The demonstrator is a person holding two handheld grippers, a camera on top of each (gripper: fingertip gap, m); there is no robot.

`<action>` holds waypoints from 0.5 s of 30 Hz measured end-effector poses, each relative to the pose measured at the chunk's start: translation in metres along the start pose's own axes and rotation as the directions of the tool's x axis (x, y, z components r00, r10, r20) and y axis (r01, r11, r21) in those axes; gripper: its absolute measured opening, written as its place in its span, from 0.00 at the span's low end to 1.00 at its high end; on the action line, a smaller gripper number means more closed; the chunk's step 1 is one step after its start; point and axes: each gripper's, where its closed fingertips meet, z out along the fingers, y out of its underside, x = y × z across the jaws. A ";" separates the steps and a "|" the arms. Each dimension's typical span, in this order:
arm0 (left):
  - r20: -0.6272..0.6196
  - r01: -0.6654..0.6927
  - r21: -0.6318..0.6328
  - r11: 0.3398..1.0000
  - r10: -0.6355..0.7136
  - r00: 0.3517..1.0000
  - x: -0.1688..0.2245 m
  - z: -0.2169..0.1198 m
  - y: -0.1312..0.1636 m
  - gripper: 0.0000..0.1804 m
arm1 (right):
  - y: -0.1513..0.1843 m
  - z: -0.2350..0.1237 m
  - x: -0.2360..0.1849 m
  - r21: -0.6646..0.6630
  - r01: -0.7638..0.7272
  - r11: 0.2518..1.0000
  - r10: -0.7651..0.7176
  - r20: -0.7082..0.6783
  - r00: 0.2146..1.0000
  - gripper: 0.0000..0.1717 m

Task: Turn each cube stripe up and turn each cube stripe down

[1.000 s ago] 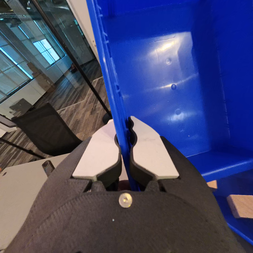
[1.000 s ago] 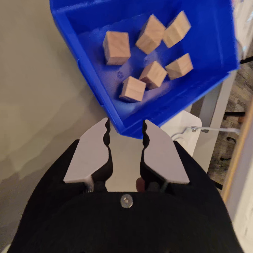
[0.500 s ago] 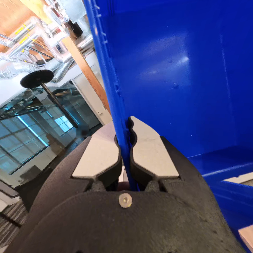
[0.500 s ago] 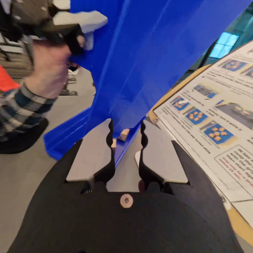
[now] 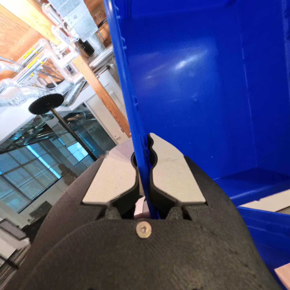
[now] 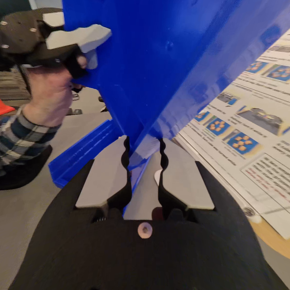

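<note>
A blue bin (image 5: 196, 94) is tipped up steeply, and its inside shows no cubes in the left wrist view. My left gripper (image 5: 142, 141) is shut on the bin's side wall, one finger on each side of it. In the right wrist view the bin's underside (image 6: 149, 62) fills the upper middle, with my left gripper (image 6: 100, 48) clamped on its edge at the upper left. My right gripper (image 6: 143, 141) is shut on the bin's lower corner, and both pads touch it. One pale wooden cube (image 5: 282, 274) shows at the bottom right corner, its stripe not visible.
A second blue bin (image 6: 81, 157) lies on the grey table (image 6: 39, 211) below the tipped one. A printed instruction sheet (image 6: 235, 141) on a tan board lies to the right. A person's hand (image 6: 47, 97) and plaid sleeve hold the left gripper.
The bin held several cubes and lay nearly flat a second ago; it has swung up steeply and the cubes have left it. My right jaws narrowed onto its corner. The left grip is unchanged.
</note>
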 end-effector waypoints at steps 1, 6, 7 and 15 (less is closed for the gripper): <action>-0.015 0.010 0.020 1.000 -0.010 1.000 0.005 -0.001 -0.004 0.07 | 0.001 -0.002 0.006 -0.007 0.018 1.000 -0.018 -0.021 1.000 0.19; -0.093 0.072 0.087 0.994 -0.064 0.994 0.036 -0.001 -0.017 0.17 | 0.002 -0.016 0.035 -0.075 0.144 0.987 -0.155 -0.175 0.972 0.11; -0.108 0.097 0.096 0.991 -0.087 0.990 0.041 -0.001 -0.019 0.18 | -0.001 -0.021 0.039 -0.080 0.149 0.986 -0.162 -0.186 0.969 0.11; -0.310 0.347 0.228 0.910 -0.270 0.912 0.087 -0.002 -0.079 0.25 | -0.040 -0.096 0.074 -0.231 0.282 0.931 -0.353 -0.372 0.859 0.08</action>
